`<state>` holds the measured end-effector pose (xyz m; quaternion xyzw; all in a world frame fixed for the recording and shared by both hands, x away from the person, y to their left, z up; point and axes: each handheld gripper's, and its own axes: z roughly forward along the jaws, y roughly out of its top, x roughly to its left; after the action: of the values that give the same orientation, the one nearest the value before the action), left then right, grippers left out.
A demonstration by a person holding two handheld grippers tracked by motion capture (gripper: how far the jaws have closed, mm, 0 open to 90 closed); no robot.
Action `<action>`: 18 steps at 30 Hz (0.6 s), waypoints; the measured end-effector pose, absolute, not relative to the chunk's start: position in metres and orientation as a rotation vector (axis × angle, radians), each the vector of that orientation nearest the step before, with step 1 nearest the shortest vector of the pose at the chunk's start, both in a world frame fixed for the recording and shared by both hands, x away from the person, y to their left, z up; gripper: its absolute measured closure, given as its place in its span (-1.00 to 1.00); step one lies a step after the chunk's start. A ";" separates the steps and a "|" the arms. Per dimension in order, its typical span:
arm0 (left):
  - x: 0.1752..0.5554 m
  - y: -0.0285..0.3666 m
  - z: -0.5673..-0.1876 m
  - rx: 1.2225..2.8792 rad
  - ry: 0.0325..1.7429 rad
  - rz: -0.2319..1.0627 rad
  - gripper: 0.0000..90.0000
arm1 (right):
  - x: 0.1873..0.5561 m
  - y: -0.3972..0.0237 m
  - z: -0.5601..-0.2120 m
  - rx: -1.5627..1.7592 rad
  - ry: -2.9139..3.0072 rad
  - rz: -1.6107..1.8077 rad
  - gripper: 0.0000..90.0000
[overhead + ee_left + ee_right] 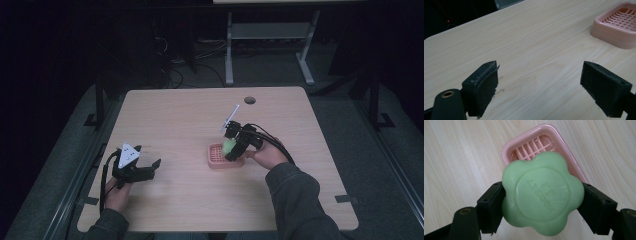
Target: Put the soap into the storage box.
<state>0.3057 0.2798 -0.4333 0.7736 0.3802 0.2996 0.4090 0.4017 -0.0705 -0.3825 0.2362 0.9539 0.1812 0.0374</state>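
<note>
high view: the right gripper [233,145] held a pale green flower-shaped soap bar [229,146] over a pink plastic slatted soap dish [217,161] on the light wooden table [190,130]; the left gripper [141,169] rested apart, jaws spread. left gripper view: nothing lay between its parted jaws. right gripper view: both jaws clamped the soap's sides above the dish. lowering and releasing seemingly remained.

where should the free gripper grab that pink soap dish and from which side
Grip the pink plastic slatted soap dish across its two long rims, coming from above. It lies flat with low walls, and the left gripper has its jaws open. The green flower-shaped soap sits above it in the right gripper.
</note>
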 end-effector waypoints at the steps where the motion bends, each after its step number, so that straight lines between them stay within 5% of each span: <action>1: 0.306 0.280 -0.433 1.947 0.957 0.754 -0.68 | 0.403 -0.069 -0.383 0.721 2.930 0.550 -0.42; 18: 0.306 0.279 -0.433 1.947 0.954 0.755 -0.68 | 0.415 -0.056 -0.401 0.739 2.960 0.511 -0.42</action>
<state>0.3055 0.2792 -0.4331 0.7735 0.3788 0.2998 0.4103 0.4152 -0.0562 -0.4014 0.2389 0.9566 0.1651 0.0241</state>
